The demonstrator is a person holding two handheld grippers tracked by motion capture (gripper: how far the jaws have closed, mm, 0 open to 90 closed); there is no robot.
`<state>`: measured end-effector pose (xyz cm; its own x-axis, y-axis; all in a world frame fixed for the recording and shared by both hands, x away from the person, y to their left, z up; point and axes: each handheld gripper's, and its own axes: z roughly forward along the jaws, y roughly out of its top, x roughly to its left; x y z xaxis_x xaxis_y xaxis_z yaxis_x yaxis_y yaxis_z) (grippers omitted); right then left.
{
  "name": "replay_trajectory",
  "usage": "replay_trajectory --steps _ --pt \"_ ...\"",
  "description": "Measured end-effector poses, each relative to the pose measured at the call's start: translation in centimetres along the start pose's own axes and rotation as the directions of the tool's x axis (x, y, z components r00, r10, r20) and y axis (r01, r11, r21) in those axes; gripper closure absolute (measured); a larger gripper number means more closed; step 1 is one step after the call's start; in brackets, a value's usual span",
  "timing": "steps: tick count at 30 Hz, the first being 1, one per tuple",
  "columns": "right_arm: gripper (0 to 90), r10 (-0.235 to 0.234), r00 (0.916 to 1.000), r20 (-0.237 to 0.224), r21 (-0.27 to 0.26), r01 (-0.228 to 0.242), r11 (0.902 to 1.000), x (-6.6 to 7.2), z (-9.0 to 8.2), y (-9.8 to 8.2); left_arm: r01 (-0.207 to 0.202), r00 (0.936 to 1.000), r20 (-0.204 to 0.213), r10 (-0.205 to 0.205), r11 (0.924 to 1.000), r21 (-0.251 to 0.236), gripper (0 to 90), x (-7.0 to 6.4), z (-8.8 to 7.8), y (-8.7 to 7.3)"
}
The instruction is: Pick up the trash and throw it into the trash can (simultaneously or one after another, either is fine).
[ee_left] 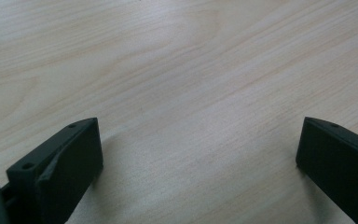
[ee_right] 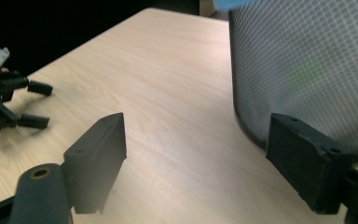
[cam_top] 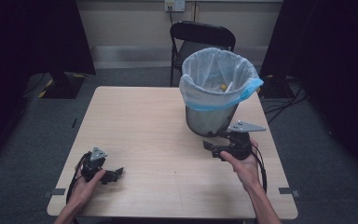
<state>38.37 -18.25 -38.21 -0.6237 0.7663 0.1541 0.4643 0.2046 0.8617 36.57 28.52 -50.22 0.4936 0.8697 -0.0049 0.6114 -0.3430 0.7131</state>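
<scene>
Light wood table, rounded corners, grey carpet around it, black folding chair at far edge. Mesh waste bin stands upright on far-right part of table, white liner w/ blue rim folded over the top; some scraps inside incl. a small yellow bit, can't ID them. Right gripper sits just near of the bin base, low over the table, held by right hand, pointing left; jaws wide apart, nothing between them. In right gripper view the mesh wall is right behind its right-hand jaw, close, can't tell if touching. Left gripper at near-left corner, well apart from bin, in left hand, low on the table top, pointing right. Left gripper view: jaws wide, just bare wood grain between, holding nothing. Same gripper also seen far left in right gripper view, fingers spread.
</scene>
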Motion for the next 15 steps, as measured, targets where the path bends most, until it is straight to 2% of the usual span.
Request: replay_trajectory --steps 5,6,11,15 --pt "18.4 0.015 0.9998 0.009 0.014 -0.015 0.9998 -0.3 0.2 -1.2 -0.003 1.0 -0.001 0.003 1.0 0.001 0.0 0.0 0.0 0.0" --pt "18.2 0.021 0.9994 0.027 0.028 -0.022 0.9994 -0.5 0.3 -1.9 0.0 1.0 0.001 0.0 1.0 -0.001 0.0 0.0 0.0 0.0" --pt "17.9 0.046 0.9986 0.027 0.052 -0.047 0.9975 -1.0 0.7 -3.7 0.0 1.0 0.0 0.0 1.0 -0.001 0.0 0.0 0.0 0.0" --pt "20.0 0.034 0.9983 0.047 0.089 -0.039 0.9953 -1.0 0.9 -4.9 0.0 1.0 -0.001 0.0 1.0 0.0 0.0 0.0 0.0 0.0"
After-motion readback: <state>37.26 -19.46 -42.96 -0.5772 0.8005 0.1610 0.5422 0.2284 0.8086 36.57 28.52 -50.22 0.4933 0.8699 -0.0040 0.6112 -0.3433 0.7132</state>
